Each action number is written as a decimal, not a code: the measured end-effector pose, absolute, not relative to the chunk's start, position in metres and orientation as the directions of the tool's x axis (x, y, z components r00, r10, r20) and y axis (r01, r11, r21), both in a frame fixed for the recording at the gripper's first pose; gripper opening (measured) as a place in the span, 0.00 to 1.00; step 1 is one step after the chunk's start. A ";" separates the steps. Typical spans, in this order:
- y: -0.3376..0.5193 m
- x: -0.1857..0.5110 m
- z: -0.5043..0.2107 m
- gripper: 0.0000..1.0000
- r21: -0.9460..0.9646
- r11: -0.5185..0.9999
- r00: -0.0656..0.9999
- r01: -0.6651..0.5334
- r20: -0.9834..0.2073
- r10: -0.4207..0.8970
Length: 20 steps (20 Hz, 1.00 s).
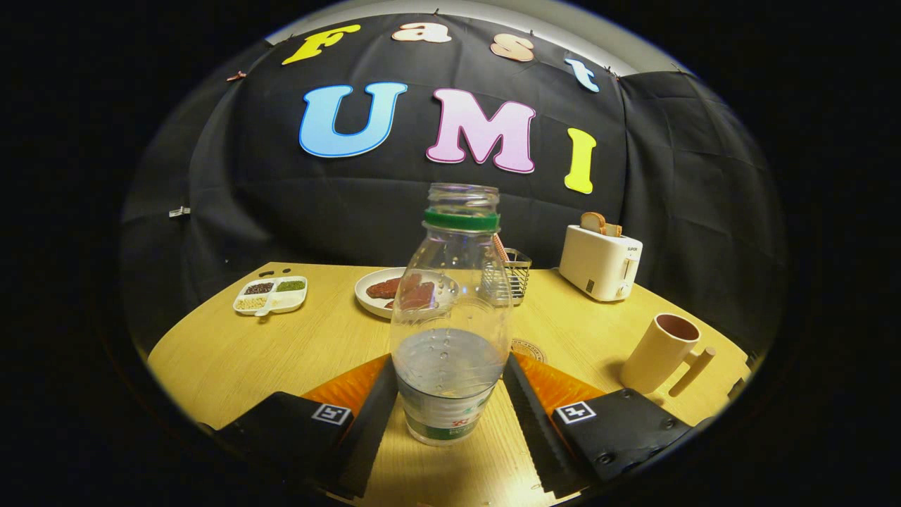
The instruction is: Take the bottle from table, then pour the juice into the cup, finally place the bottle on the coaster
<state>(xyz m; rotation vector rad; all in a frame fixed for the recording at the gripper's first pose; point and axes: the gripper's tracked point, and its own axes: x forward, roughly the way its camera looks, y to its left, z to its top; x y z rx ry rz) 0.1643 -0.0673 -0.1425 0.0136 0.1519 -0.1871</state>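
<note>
Gripper (450, 394) fingers pinch the upright bottle (450, 331) on the table (232, 352); pouring into the cup (658, 352) remains.

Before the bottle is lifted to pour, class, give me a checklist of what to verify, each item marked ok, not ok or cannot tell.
1. Bottle upright between the fingers: ok.
2. Both fingers pressing its sides: cannot tell; they look to touch at its lower body.
3. Cap off, neck open: ok.
4. Liquid inside: ok, lower part filled.
5. Cup upright, mouth open, beyond the fingers on the table: ok.
6. Coaster free: partly hidden behind bottle, cannot tell.
</note>
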 end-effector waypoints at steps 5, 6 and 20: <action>-0.068 0.166 -0.142 0.79 0.017 0.979 0.967 0.203 -0.161 -0.198; -0.067 0.164 -0.143 0.78 0.023 0.979 0.966 0.203 -0.167 -0.197; -0.060 0.151 -0.112 0.72 0.208 0.972 0.984 0.111 -0.161 -0.078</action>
